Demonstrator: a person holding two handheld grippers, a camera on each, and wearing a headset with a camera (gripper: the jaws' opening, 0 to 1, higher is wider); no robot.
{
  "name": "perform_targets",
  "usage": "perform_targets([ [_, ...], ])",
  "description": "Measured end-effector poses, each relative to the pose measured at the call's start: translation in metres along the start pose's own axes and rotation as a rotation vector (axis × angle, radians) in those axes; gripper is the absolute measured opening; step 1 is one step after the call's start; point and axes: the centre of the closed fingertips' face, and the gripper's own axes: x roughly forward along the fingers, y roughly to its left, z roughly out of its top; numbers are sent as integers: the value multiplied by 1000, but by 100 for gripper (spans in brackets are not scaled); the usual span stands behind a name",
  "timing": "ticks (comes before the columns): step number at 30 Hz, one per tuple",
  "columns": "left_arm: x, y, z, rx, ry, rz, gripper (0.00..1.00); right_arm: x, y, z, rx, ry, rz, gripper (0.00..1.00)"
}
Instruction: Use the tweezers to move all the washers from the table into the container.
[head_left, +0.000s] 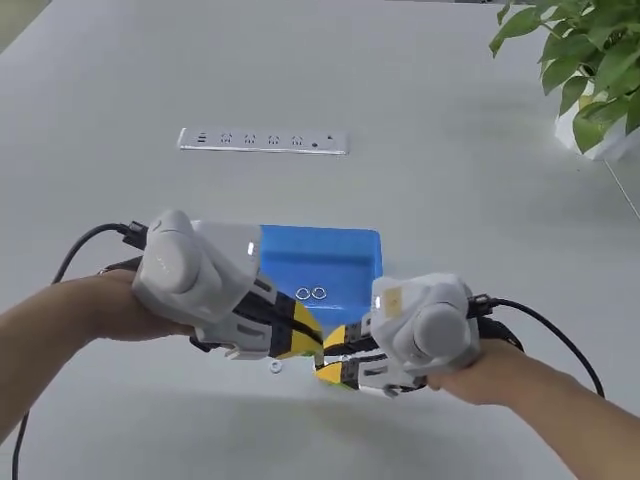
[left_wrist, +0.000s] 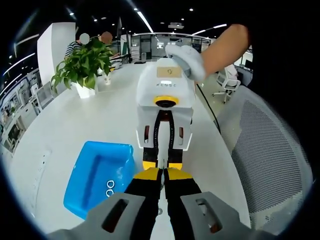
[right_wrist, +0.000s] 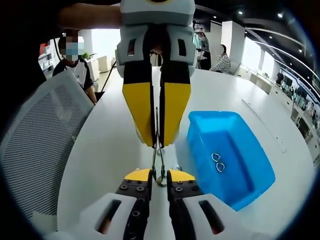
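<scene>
Left gripper (head_left: 303, 336), jaws narrow and clamped on the tweezers (right_wrist: 157, 144), works low over the white tabletop (head_left: 420, 170). One loose washer (head_left: 276, 366) lies there, just in front of the blue container (head_left: 330, 250), and two washers (head_left: 311, 294) already rest inside it. Facing it nose to nose, the right gripper (head_left: 332, 370) has its jaws closed in about the same tool, apparently to squeeze or steady it for the pick. Small lettering on the right gripper's casing is too blurred to read with confidence.
</scene>
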Motion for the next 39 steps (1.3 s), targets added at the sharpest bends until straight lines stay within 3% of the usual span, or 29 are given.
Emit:
perform_targets([
  [5,0,0,0,0,1,0,6,0,1,0,-7,4,-1,11],
  [11,1,-2,2,-1,1,-2,6,1,2,-1,-54,52,-8,9],
  [22,2,-1,3,-12,0,-1,6,1,1,-3,-6,51,-12,7],
  [39,1,0,2,-27,11,1,8,1,2,-4,10,45,-20,7],
])
